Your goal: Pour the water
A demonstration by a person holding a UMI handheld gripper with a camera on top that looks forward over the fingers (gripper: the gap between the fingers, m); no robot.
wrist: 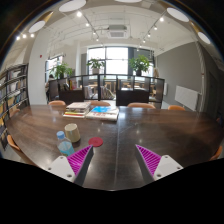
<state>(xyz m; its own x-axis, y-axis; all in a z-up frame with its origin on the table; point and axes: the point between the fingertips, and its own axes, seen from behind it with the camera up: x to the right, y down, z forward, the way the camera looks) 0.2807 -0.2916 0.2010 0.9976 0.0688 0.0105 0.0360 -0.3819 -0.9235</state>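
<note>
The gripper (113,165) jaws stand wide open, holding nothing. A water bottle (63,143) stands on the desk (150,130), just ahead of the left finger, beside a cup (72,132).

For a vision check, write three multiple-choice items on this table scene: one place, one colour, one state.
1. Where is the clear plastic water bottle with blue cap?
A. ahead of the left finger
B. between the fingers
C. on a chair

2. What colour are the claw's finger pads?
A. green
B. magenta
C. yellow

3. What state is the claw in?
A. shut on the bottle
B. shut on a cup
C. open, holding nothing

Key: 1 A, it stands on the dark wooden table beyond that finger; 2 B, both pads show magenta; 3 C, a wide empty gap.
</note>
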